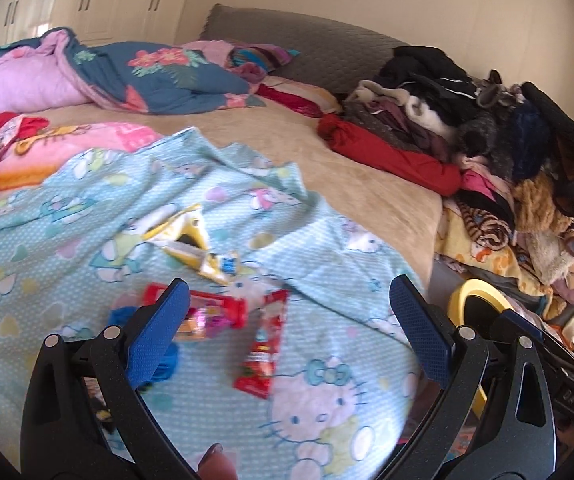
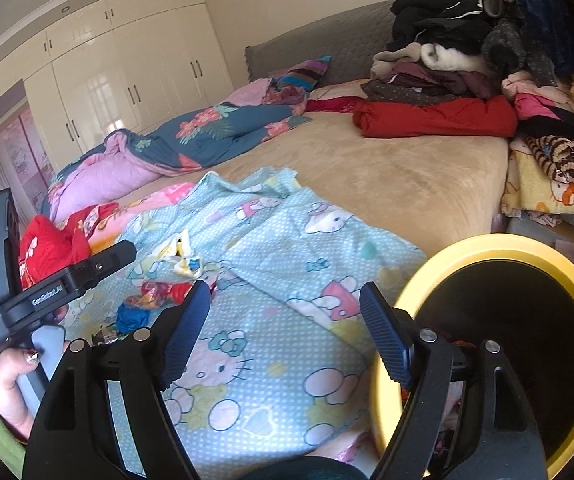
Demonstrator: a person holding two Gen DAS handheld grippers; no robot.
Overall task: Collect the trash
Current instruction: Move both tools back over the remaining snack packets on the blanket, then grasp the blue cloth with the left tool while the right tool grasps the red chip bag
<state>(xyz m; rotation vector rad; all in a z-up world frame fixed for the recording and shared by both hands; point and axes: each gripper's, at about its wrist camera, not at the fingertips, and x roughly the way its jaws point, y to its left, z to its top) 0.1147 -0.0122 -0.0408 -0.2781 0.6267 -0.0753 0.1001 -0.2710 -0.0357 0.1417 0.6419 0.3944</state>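
Note:
Several wrappers lie on a light blue cartoon-cat blanket (image 1: 67, 216) on the bed. A red wrapper (image 1: 261, 354) lies between my left gripper's (image 1: 291, 316) open jaws, just beyond them. A red and pink wrapper (image 1: 207, 314) and a blue scrap (image 1: 167, 360) lie by its left finger. A yellow and white wrapper (image 1: 191, 240) lies farther off. My right gripper (image 2: 287, 328) is open and empty above the blanket. A yellow-rimmed bin (image 2: 519, 344) with a dark inside stands at the bed's right edge, close to its right finger. The wrappers (image 2: 159, 294) show left of it.
A tall pile of clothes (image 1: 487, 128) fills the right side of the bed. A folded red garment (image 1: 387, 152) lies before it. Quilts (image 1: 107, 76) and a grey headboard (image 1: 307, 44) are at the back. White wardrobes (image 2: 107, 76) line the far wall.

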